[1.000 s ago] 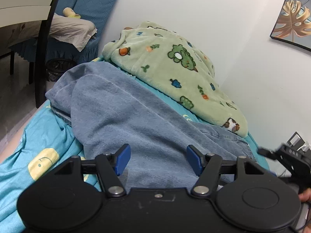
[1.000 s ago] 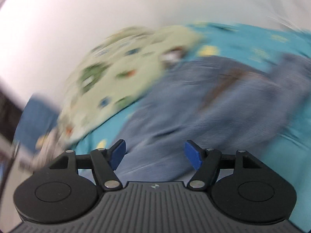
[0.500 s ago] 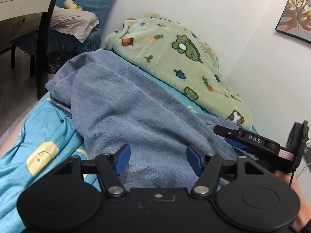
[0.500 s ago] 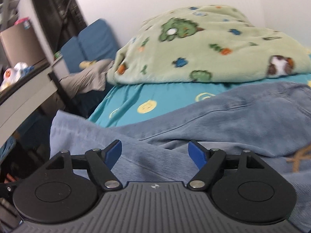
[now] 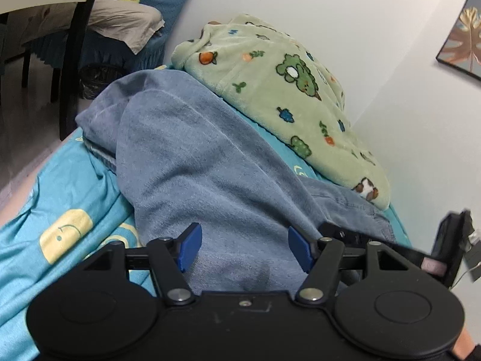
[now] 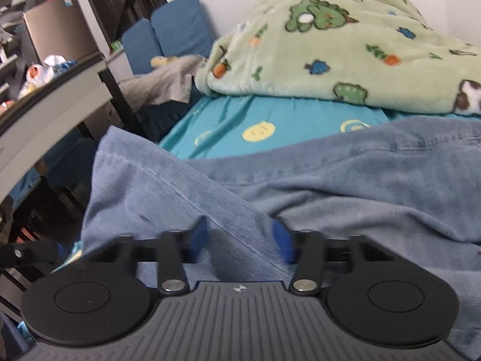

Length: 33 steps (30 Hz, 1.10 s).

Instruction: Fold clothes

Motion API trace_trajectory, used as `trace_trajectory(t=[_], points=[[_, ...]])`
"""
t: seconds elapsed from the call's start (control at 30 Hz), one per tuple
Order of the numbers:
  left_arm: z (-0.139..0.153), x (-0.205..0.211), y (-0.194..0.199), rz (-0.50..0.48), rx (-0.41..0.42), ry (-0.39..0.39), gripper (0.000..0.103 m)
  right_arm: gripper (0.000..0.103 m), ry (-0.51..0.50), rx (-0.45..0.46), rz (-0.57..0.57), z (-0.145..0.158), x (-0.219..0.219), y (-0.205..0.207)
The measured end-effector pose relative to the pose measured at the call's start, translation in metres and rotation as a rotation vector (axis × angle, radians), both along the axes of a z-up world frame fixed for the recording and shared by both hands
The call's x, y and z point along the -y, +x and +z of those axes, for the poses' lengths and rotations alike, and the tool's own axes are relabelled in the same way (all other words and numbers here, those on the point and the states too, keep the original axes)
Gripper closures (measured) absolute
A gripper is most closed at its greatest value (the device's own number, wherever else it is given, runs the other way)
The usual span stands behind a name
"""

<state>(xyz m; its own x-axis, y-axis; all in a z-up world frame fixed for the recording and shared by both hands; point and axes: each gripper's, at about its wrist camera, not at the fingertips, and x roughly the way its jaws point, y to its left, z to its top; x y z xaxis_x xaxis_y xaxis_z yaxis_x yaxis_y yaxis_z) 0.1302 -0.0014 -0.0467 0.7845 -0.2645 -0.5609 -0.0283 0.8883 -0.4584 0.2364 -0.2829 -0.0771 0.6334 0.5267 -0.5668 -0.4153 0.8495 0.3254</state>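
Note:
Blue jeans (image 5: pixel 192 162) lie spread over a teal bed sheet (image 5: pixel 60 198); in the right wrist view the jeans (image 6: pixel 345 198) fill the foreground. My left gripper (image 5: pixel 244 249) hovers open just above the denim, its blue pads apart with nothing pinched. My right gripper (image 6: pixel 240 239) is closing, and a raised fold of denim sits between its blurred pads, which press into it. The right gripper's body (image 5: pixel 390 248) shows just right of the left one. The left gripper's finger (image 6: pixel 30 252) pokes in at the left edge of the right wrist view.
A green cartoon-print blanket (image 5: pixel 285 99) is piled along the white wall behind the jeans. A dark table (image 6: pixel 54 96) stands beside the bed on the left, blue cushions (image 6: pixel 174 27) and grey cloth (image 6: pixel 162 84) beyond. A framed picture (image 5: pixel 463 45) hangs at right.
The right gripper swung round, came in beside the left one and settled low on the jeans. Its jaws narrowed around a fold of denim. The left gripper hardly moved.

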Motion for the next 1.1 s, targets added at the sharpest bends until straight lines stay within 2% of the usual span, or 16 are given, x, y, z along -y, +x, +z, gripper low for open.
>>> trace_trajectory(t=[0.03, 0.13, 0.3, 0.43, 0.53, 0.63, 0.7, 0.77, 0.87, 0.93, 0.97, 1.1], points=[[0.001, -0.001, -0.001, 0.004, 0.004, -0.005, 0.042, 0.088, -0.014, 0.004, 0.0, 0.001, -0.001, -0.004], [0.005, -0.003, -0.002, 0.015, 0.013, -0.019, 0.042, 0.097, -0.048, 0.015, 0.023, 0.01, -0.003, -0.024], [0.008, -0.011, -0.005, 0.033, 0.017, -0.049, 0.042, 0.098, -0.127, 0.021, 0.058, 0.027, -0.016, -0.072], [0.011, -0.018, -0.009, 0.041, 0.029, -0.067, 0.042, 0.099, -0.163, -0.009, 0.065, 0.031, -0.025, -0.104], [0.014, -0.023, -0.012, 0.053, 0.039, -0.074, 0.042, 0.099, -0.222, -0.06, 0.076, 0.021, -0.037, -0.125], [0.017, -0.027, -0.014, 0.068, 0.049, -0.075, 0.042, 0.098, -0.284, -0.169, 0.079, -0.003, -0.048, -0.139], [0.017, -0.029, -0.014, 0.077, 0.053, -0.07, 0.042, 0.098, -0.334, -0.207, 0.096, -0.015, -0.055, -0.146], [0.017, -0.029, -0.014, 0.086, 0.052, -0.062, 0.042, 0.096, -0.36, -0.209, 0.09, -0.019, -0.06, -0.151], [0.016, -0.03, -0.012, 0.094, 0.038, -0.064, 0.042, 0.081, -0.3, -0.155, 0.066, -0.01, -0.056, -0.151], [0.015, -0.031, -0.011, 0.103, 0.033, -0.066, 0.042, 0.064, -0.232, -0.102, 0.053, -0.001, -0.052, -0.15], [0.015, -0.031, -0.01, 0.11, 0.031, -0.067, 0.042, 0.06, -0.199, -0.071, 0.048, 0.003, -0.051, -0.149], [0.015, -0.035, -0.01, 0.127, 0.028, -0.08, 0.042, 0.053, -0.122, 0.059, 0.048, 0.013, -0.061, -0.135]])
